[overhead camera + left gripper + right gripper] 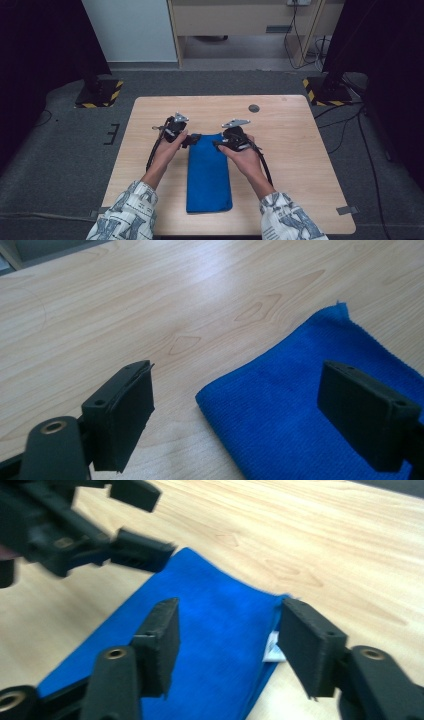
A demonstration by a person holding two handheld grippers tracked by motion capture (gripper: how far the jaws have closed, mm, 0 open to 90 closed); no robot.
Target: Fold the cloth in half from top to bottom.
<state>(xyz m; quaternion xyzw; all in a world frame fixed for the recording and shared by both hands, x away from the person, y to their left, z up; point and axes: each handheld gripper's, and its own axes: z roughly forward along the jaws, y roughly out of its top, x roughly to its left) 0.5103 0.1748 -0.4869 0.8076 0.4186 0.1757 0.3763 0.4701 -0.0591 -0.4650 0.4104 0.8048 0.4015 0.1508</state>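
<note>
A folded blue cloth (209,175) lies lengthwise on the wooden table (295,150), and both grippers hover at its far end. My left gripper (192,139) is open at the far left corner; in the left gripper view that corner of the cloth (300,405) sits between the spread jaws of the gripper (240,410). My right gripper (219,145) is open over the far right corner. In the right gripper view its jaws (232,645) straddle the cloth (215,625) near a small white label (271,649). The left gripper (145,522) appears there at top left, open.
A small dark round disc (254,108) is set in the table near its far edge. Black-and-yellow striped stand bases (100,93) (325,91) sit on the grey floor beyond the far corners. Bare wood lies on both sides of the cloth.
</note>
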